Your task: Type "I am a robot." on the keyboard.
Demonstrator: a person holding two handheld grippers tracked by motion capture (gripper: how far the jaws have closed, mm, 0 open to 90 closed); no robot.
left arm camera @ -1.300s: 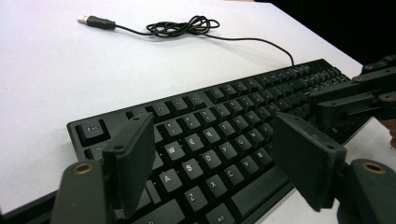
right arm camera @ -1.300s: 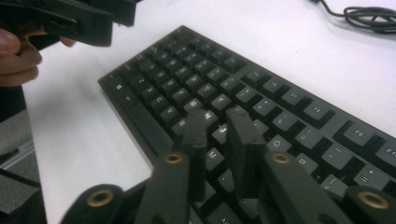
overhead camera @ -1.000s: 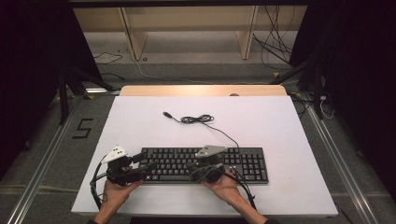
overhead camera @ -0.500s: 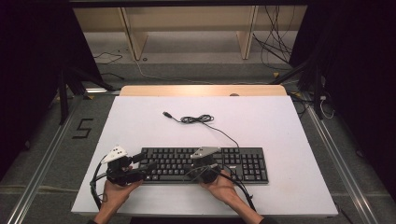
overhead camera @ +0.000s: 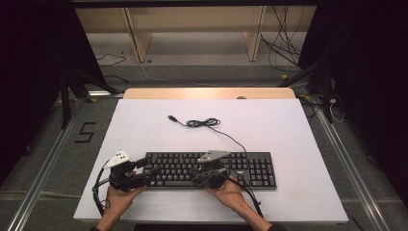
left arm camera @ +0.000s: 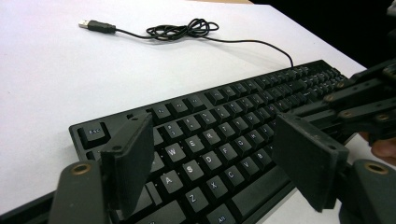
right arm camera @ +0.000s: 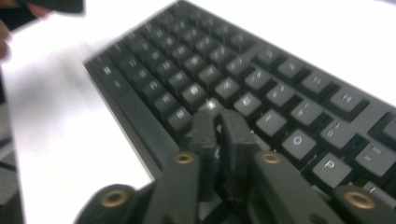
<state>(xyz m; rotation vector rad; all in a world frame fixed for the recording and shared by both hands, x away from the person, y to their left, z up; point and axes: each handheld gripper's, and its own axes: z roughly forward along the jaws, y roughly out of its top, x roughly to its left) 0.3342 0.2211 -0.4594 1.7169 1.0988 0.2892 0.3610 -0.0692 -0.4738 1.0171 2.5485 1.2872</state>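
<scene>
The keyboard (overhead camera: 211, 170) lies on the table (overhead camera: 288, 130), near its front edge. The left gripper (left arm camera: 215, 158), jaws spread wide, hovers over the keyboard's left end. The right gripper (right arm camera: 219, 123), jaws nearly together with a slight gap just opening, nothing between them, points at the middle keys.

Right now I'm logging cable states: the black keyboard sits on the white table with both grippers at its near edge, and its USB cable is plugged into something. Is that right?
Not quite. The cable is not plugged in: its USB plug lies loose on the white table, as the left gripper view shows. The rest holds for the keyboard, left gripper and right gripper.
</scene>
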